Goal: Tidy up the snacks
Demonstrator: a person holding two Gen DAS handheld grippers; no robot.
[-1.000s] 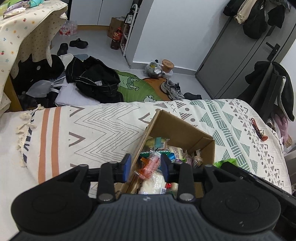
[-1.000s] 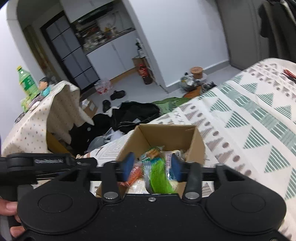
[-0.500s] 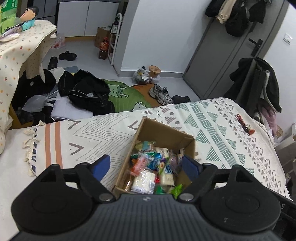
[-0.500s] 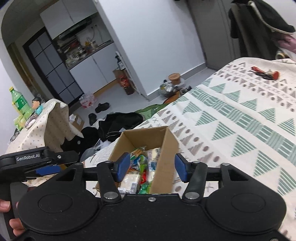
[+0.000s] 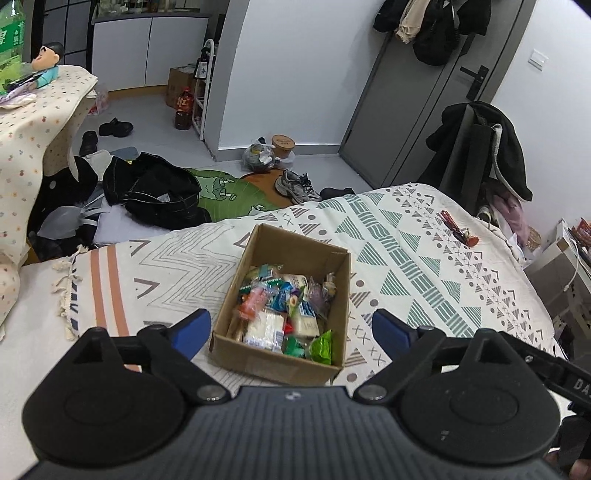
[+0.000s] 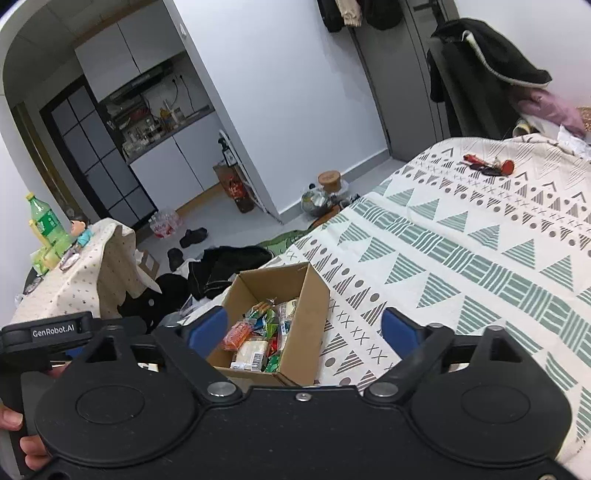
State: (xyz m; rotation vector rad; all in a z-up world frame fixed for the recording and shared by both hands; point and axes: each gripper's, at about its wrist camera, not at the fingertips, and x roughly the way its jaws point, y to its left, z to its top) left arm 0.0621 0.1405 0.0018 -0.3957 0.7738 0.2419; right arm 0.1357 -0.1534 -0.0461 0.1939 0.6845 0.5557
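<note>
An open cardboard box (image 5: 295, 254) full of wrapped snacks (image 5: 284, 310) sits on the patterned bed (image 5: 424, 258), near its foot edge. The left gripper (image 5: 291, 332) hangs above it, blue-tipped fingers (image 5: 190, 332) opening, nothing between them.

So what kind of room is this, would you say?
Probably a small studio flat: a bed with a patterned cover holds the snack box, a kitchenette opens behind, and coats hang on the door.
</note>
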